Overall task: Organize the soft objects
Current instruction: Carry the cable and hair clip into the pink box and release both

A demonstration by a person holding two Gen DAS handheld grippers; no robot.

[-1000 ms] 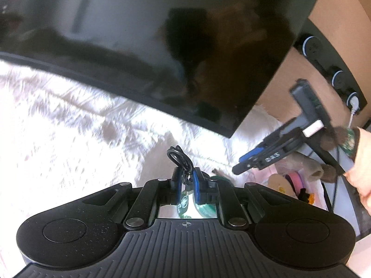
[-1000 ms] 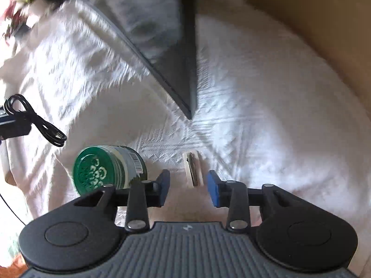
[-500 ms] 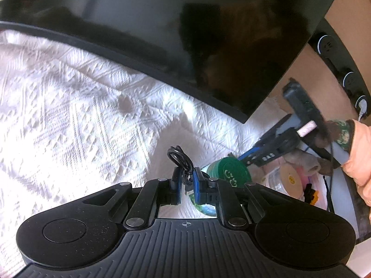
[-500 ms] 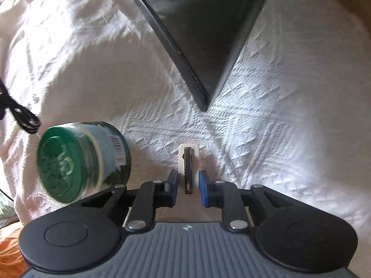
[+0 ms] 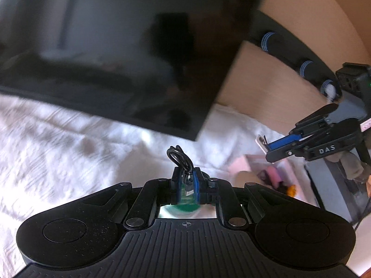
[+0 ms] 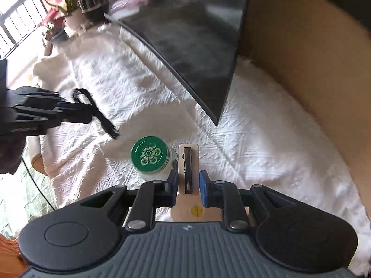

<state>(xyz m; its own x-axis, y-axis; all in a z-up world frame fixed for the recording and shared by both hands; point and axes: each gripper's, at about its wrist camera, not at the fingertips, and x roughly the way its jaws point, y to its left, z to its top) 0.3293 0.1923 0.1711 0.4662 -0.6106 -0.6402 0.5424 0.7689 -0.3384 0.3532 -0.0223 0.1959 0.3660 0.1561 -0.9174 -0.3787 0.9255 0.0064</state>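
Now that my right claw (image 6: 188, 183) has closed on the clip (image 6: 188, 169) and lifted it off the cloth (image 6: 255, 153) beside the jar (image 6: 149, 156), my left (image 5: 186, 183) still pinches the cable (image 5: 179, 158), so both can go to sorting.

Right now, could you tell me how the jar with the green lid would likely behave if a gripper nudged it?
The jar lies on its side on the white cloth, lid facing the right wrist camera, so it would probably roll rather than slide. The cloth's woven texture might slow it. It looks like glass, so likely rigid and possibly breakable.
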